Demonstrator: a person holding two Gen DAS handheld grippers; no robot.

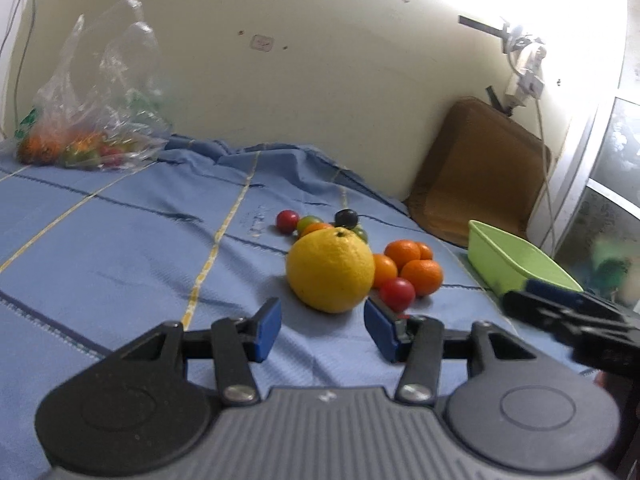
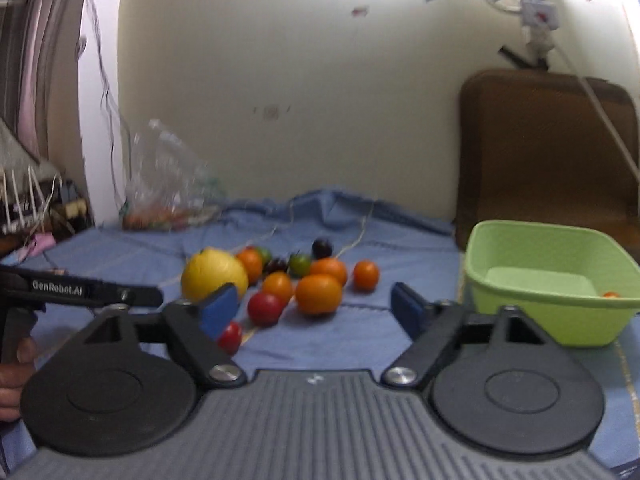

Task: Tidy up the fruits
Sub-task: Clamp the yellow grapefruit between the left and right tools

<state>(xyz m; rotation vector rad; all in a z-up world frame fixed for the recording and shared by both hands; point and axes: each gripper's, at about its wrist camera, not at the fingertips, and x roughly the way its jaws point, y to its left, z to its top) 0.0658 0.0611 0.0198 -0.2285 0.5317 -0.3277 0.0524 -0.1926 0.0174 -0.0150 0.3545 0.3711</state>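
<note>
On the blue cloth (image 1: 120, 248) ahead of you lies a loose cluster of fruit. Your left gripper (image 1: 322, 328) sits low with its blue pads spread apart and nothing between them; the large yellow citrus (image 1: 330, 270) rests just beyond the fingertips, centred on the gap. Right of the citrus, note a group of small oranges (image 1: 412, 266) touching one another, with a red tomato (image 1: 397, 294) near their front. Farther back lie another red tomato (image 1: 287, 221) and a dark plum (image 1: 346, 218). Your right gripper (image 2: 316, 306) is likewise spread wide and holds nothing. At the right edge of the cloth stands the green basin (image 2: 516, 240), with one small orange fruit (image 2: 611, 294) inside. At far left, a clear plastic bag (image 1: 92, 120) contains more fruit.
</note>
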